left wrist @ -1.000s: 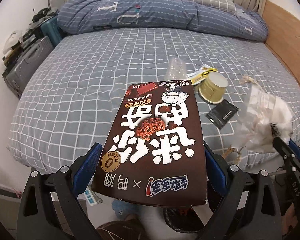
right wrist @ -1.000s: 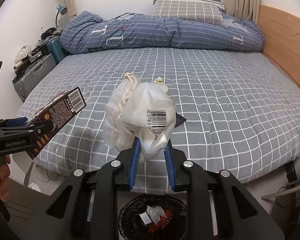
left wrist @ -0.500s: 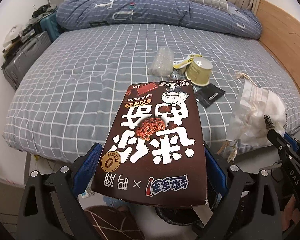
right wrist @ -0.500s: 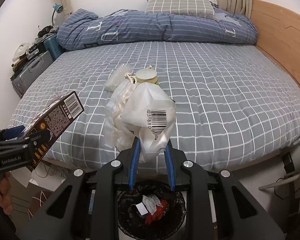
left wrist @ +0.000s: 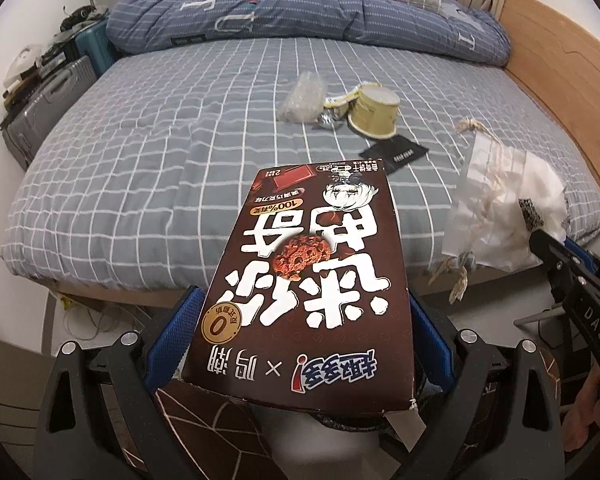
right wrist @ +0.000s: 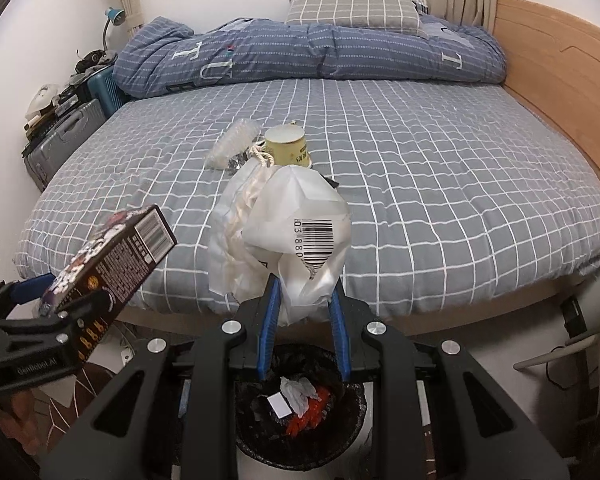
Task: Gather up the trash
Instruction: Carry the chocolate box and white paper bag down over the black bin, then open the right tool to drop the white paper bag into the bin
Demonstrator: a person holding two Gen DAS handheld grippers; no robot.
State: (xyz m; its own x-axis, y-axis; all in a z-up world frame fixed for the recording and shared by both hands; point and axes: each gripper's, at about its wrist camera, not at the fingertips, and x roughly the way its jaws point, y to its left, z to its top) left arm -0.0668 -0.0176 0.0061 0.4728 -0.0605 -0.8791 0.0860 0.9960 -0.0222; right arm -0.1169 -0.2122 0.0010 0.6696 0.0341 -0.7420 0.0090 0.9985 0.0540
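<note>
A flat, glossy brown cardboard box [left wrist: 308, 276] is clamped by the left gripper [left wrist: 300, 324]. A crinkled translucent plastic bag [right wrist: 288, 236] is pinched by the right gripper [right wrist: 303, 300], directly above a round, black-lined bin [right wrist: 300, 404] beside the quilted checked bed [right wrist: 420, 184].

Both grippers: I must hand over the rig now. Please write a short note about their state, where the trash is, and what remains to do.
Left gripper: shut on the brown snack box.
Right gripper: shut on the white plastic bag, above the black bin.
Done: the bin already holds some scraps.
Left: drop the bag and box in. On the bed remain a yellow cup, a clear wrapper and a black packet.
</note>
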